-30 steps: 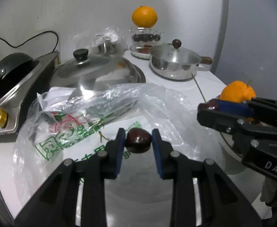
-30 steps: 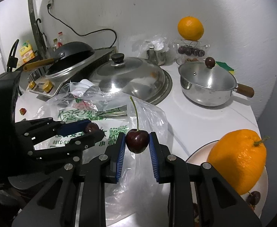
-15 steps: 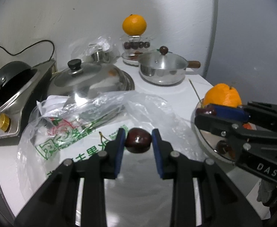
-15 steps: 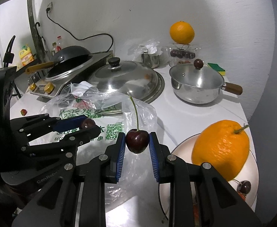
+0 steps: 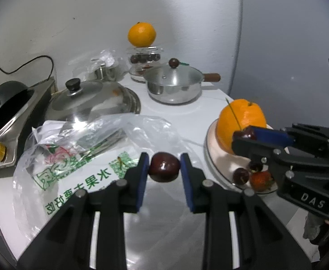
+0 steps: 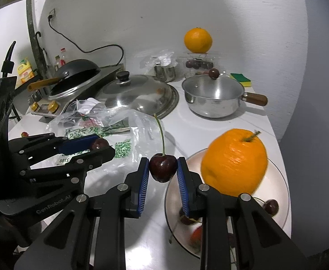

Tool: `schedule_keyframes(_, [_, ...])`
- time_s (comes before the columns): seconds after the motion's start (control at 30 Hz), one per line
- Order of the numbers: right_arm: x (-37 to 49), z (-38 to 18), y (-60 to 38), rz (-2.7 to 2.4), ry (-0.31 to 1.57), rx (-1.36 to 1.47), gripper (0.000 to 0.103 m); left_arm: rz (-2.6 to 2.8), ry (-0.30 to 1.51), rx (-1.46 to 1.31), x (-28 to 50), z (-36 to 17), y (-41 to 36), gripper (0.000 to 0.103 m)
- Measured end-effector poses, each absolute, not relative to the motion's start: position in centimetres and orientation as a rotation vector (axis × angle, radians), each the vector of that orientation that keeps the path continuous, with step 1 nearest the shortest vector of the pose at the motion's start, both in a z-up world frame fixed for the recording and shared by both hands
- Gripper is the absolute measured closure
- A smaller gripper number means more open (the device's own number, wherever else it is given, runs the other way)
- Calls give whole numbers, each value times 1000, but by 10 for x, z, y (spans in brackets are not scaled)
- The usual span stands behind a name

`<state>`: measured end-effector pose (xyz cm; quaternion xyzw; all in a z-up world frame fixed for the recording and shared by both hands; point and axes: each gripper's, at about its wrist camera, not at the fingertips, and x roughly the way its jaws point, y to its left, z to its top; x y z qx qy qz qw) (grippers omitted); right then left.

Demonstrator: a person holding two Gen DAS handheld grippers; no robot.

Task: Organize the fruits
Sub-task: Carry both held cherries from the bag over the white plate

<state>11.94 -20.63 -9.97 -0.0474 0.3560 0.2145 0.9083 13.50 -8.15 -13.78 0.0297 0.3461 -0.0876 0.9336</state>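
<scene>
- Left gripper (image 5: 164, 167): closed on a stemless cherry (image 5: 164, 167), pinched between the blue pads and held above the plastic bag (image 5: 79, 157).
- Right gripper (image 6: 162, 167): closed on a stemmed cherry (image 6: 162, 167), stem pointing up; held at the left rim of the plate (image 6: 276, 180).
- In the left view the right gripper (image 5: 245, 135) is seen at the right, its cherry in front of the orange (image 5: 240, 121) on the plate (image 5: 211, 148).
- In the right view the left gripper (image 6: 99, 145) is seen at the left, over the bag (image 6: 119, 135).
- Plate contents noted: one large orange (image 6: 234, 162), loose cherries (image 6: 271, 205) and a strawberry (image 5: 261, 180); the near part is blurred.
- Second orange (image 5: 142, 34) rests atop a glass jar (image 5: 145, 56) holding dark cherries, at the back by the wall.
- Also on the counter: lidded saucepan (image 5: 175, 85) with wooden handle, large steel lid (image 5: 90, 103) with black knob, wok (image 6: 74, 74) on a cooker, green sponge (image 6: 240, 79).
</scene>
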Motion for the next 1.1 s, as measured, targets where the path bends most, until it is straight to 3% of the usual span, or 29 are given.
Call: schedule_keyframes(1.1, [93,-99,-301,294,728,-32,76,-298,716,115,128,-136,-163,73])
